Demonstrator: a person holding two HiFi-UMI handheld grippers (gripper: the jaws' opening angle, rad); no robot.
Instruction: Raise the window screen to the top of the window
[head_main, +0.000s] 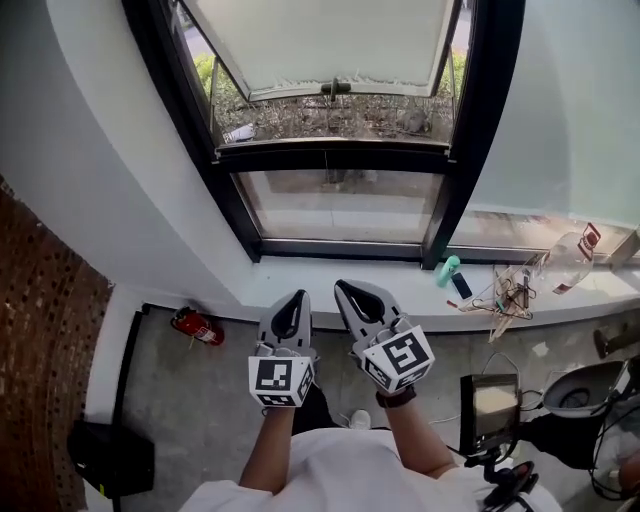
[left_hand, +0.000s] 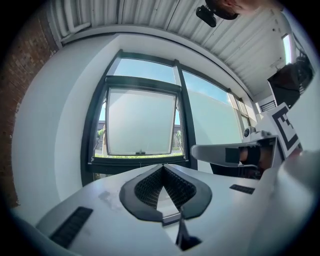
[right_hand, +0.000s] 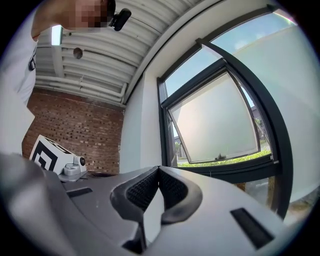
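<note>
The window (head_main: 340, 160) has a black frame, and the pale window screen (head_main: 330, 40) hangs in its upper part. A small dark handle (head_main: 335, 88) sits on the screen's bottom rail, with an open gap onto greenery under it. My left gripper (head_main: 292, 300) and right gripper (head_main: 347, 290) are side by side well short of the window, over the floor near the sill. Both are shut with nothing between their pads. The screen (left_hand: 140, 122) is straight ahead in the left gripper view, beyond the left gripper (left_hand: 162, 167). In the right gripper view the screen (right_hand: 215, 125) lies ahead to the right of the right gripper (right_hand: 159, 170).
A red fire extinguisher (head_main: 197, 327) lies on the floor at the wall's foot. The white sill (head_main: 560, 285) carries a teal object (head_main: 447, 270), a wooden frame (head_main: 510, 290) and a plastic bottle (head_main: 565, 262). A brick wall (head_main: 40, 320) stands left, a black bag (head_main: 110, 455) below it.
</note>
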